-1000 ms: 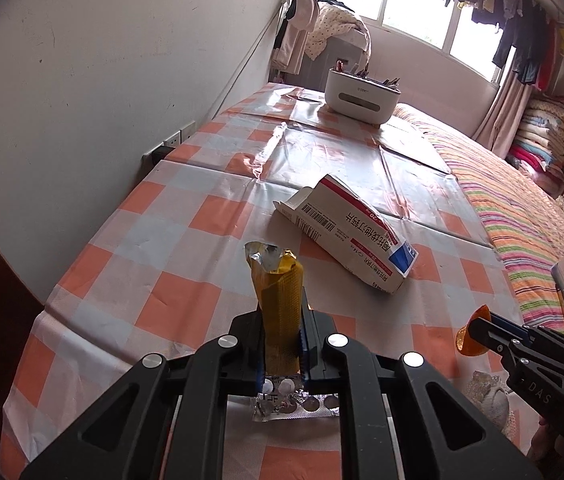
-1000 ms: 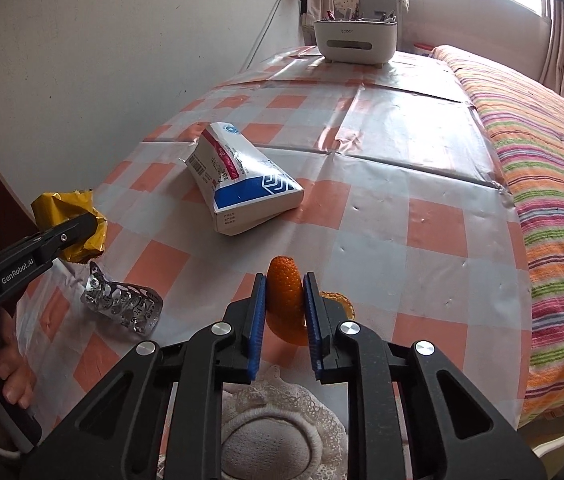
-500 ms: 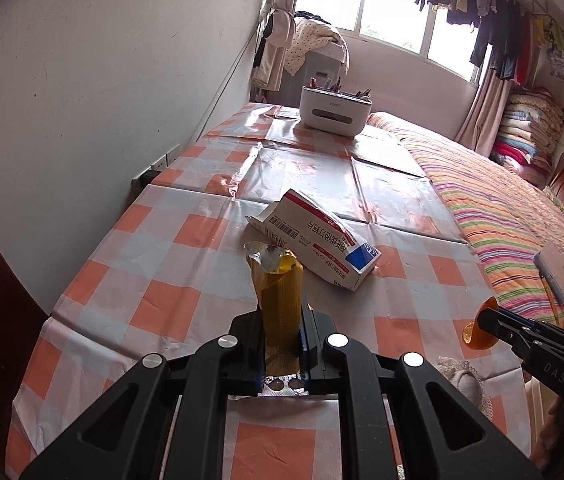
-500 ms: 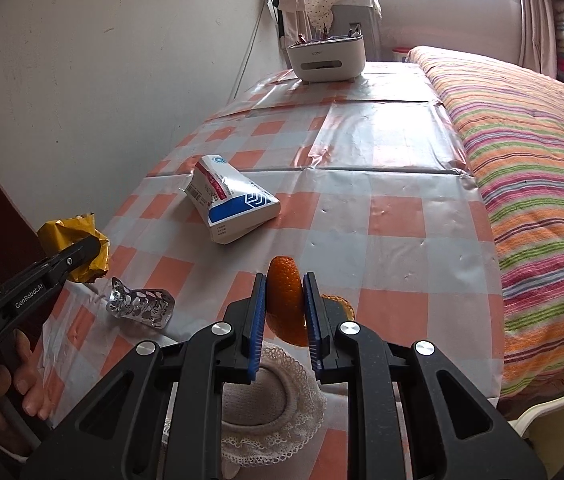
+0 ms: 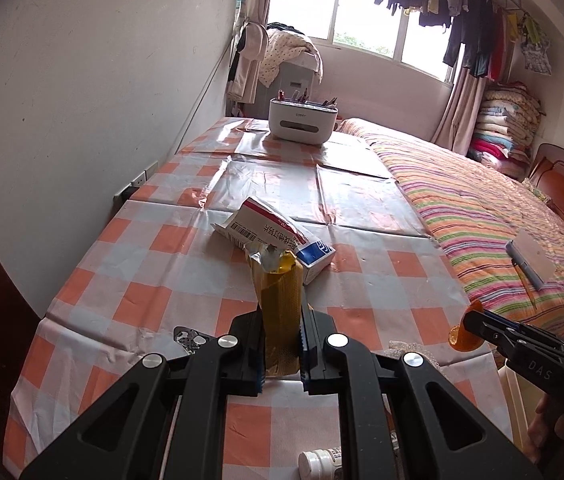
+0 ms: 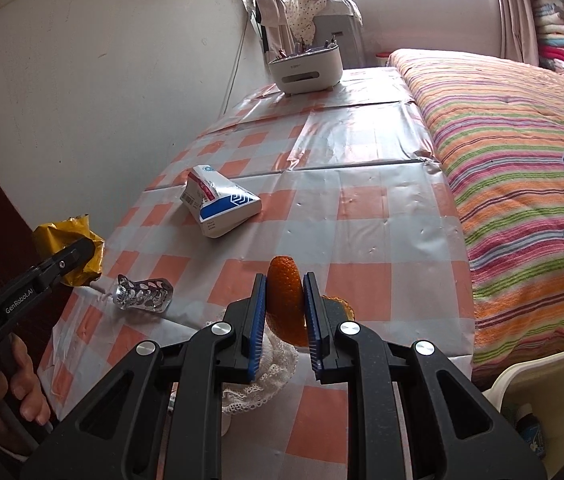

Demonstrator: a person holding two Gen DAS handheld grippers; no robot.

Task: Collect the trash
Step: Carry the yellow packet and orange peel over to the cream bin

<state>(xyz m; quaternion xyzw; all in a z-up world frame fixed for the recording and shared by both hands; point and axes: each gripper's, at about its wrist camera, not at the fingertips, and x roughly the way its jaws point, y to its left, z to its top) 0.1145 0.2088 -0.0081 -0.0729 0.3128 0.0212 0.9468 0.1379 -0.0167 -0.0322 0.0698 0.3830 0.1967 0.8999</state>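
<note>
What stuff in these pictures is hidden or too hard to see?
- Blister pack: in the left wrist view the left hand-held gripper covers most of it.
- White bottle: cut off by the bottom edge of the left wrist view.
- Lace item: right wrist view, mostly behind the right hand-held gripper.
- Box: its print is too small to read.

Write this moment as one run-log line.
left gripper: jaws shut on yellow wrapper | right gripper: jaws shut on orange peel | table: medicine box, blister pack uncollected
</note>
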